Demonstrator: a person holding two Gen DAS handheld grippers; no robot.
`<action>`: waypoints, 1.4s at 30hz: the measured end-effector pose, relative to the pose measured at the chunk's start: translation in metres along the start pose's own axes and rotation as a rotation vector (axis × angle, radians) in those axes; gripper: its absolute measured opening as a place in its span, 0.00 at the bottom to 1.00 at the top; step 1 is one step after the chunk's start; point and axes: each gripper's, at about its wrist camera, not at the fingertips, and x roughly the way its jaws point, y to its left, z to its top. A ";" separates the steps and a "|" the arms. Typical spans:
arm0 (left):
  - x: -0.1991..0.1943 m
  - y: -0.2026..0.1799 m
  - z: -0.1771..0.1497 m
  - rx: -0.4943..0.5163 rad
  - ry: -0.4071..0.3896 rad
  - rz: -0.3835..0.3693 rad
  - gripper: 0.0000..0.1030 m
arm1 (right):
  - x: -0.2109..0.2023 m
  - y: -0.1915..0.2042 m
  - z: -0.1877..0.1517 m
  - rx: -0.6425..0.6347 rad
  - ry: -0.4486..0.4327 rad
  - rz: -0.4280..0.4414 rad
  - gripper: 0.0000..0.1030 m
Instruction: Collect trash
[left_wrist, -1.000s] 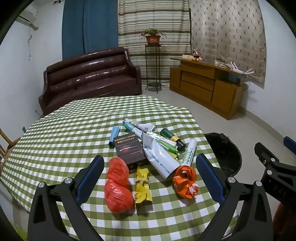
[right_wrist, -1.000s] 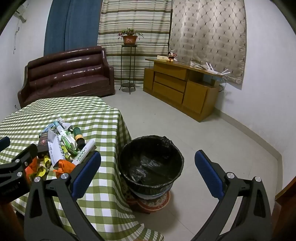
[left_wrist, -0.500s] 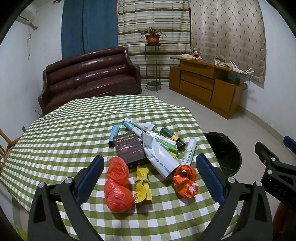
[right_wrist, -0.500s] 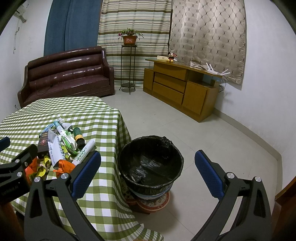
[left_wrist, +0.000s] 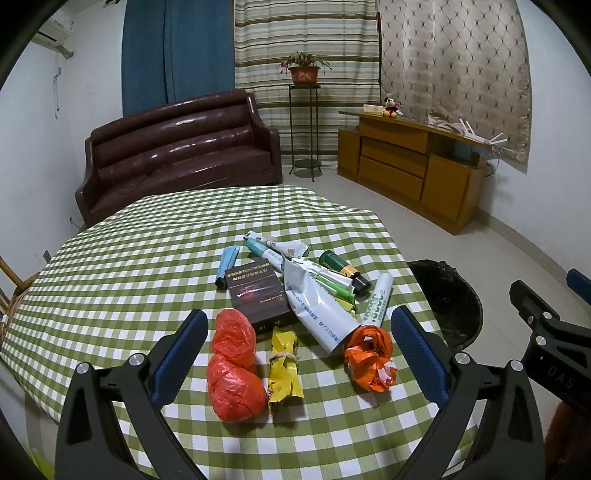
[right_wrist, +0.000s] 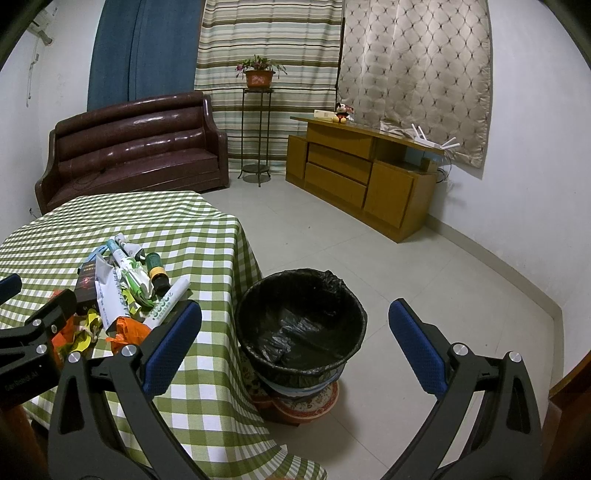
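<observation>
Green-checked table (left_wrist: 129, 266) carries a trash pile (left_wrist: 295, 306) near its right edge. Left tongs (left_wrist: 295, 347) and right tongs (right_wrist: 295, 339) gape wide, both empty; the right hover over a black-lined bin (right_wrist: 301, 321).

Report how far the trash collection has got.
Done: nothing visible; the black-lined trash bin looks empty. In hand: nothing, the left gripper and right gripper are both open. Left: the whole pile on the checked table, including the red bag, yellow wrapper, orange bag and dark box.

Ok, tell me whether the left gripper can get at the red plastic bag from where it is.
Probably yes: the left gripper is open, and the red plastic bag lies between its fingers on the table with nothing over it.
</observation>
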 end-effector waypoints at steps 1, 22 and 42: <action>0.000 0.000 0.000 0.000 0.000 0.000 0.94 | 0.000 0.000 0.000 0.000 0.000 0.000 0.96; 0.005 0.000 -0.006 -0.001 0.014 0.000 0.94 | 0.001 0.001 0.000 0.000 0.001 0.001 0.96; 0.006 -0.001 -0.006 -0.002 0.021 -0.002 0.94 | 0.001 0.002 -0.001 0.000 0.006 0.004 0.96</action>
